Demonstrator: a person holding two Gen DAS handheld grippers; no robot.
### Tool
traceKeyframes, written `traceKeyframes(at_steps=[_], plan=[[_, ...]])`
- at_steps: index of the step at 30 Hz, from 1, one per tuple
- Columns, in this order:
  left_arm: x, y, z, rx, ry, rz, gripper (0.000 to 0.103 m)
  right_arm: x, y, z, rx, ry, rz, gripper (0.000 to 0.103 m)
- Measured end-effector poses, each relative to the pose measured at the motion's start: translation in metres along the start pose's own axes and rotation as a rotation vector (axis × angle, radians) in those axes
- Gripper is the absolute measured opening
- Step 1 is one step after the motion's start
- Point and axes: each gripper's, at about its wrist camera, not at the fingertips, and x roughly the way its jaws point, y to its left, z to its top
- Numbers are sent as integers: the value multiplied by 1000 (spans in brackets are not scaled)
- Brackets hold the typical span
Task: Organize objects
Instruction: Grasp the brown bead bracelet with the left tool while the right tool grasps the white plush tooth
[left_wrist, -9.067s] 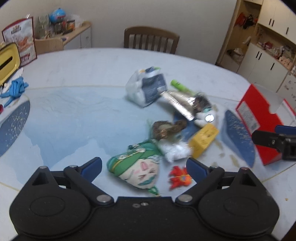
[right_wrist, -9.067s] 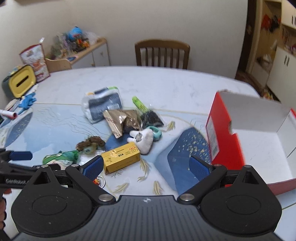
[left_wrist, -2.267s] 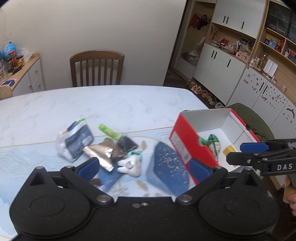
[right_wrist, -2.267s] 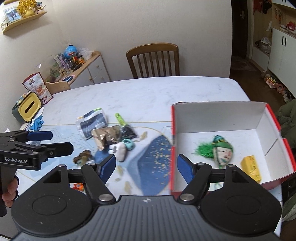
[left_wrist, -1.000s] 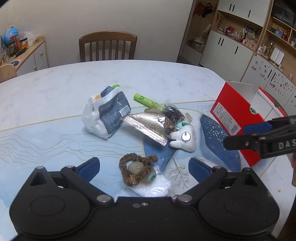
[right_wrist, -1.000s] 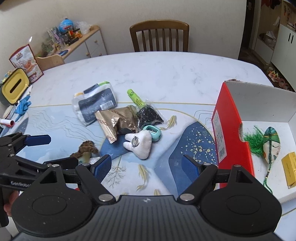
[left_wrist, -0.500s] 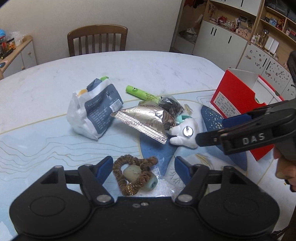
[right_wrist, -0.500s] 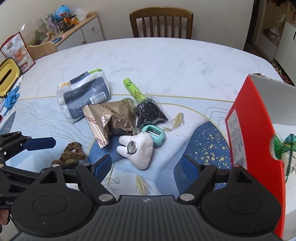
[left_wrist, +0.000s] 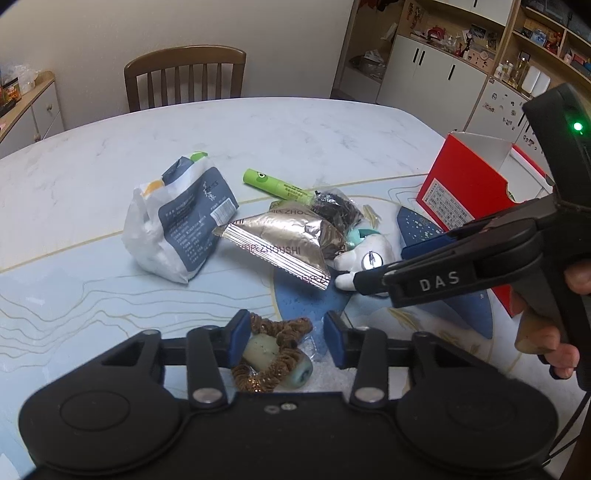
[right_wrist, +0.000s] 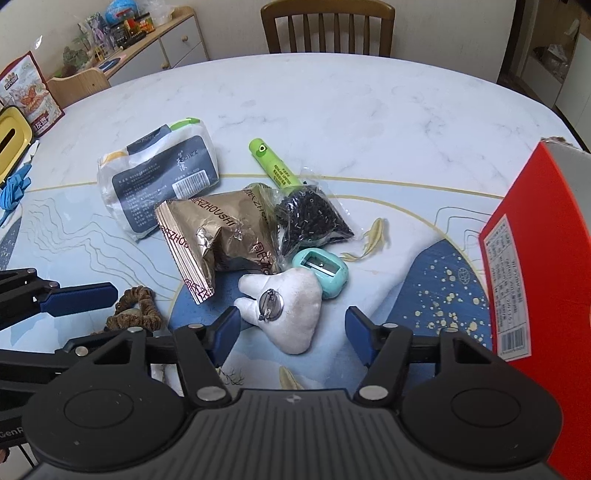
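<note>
The left gripper (left_wrist: 283, 334) had its blue fingers apart astride the brown scrunchie (left_wrist: 275, 352) lying on the table (left_wrist: 258, 122), while the right gripper (right_wrist: 291, 334), equally spread, flanked the white tooth plush (right_wrist: 286, 308), its long axis running toward the camera, the red box (right_wrist: 539, 258) off right.

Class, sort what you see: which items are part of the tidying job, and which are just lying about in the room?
Job: brown scrunchie, white tooth plush, teal sharpener, gold foil packet, bead bag, green tube, tissue pack, red box.

Lying about: wooden chair, yellow tissue holder, sideboard.
</note>
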Motion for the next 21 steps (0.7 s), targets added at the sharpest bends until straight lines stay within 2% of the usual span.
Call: traceKeyframes(at_steps=[2,7,10,15,21], plan=[[0,1,0,-2,2,2,36,1,1,1,0,1,4,61],[0,0,-1,1,16,-4,29,4,3,2,-2,7,5,51],[0,1,0,-4,17,-10,22,4,4,2,-2,8,5,43],[0,0,0,-3,21,-7,10,2,2,1,12,3,5,36],[-2,4,1,-34,23,-13,8,-5,4,-2,6,-14,8,33]])
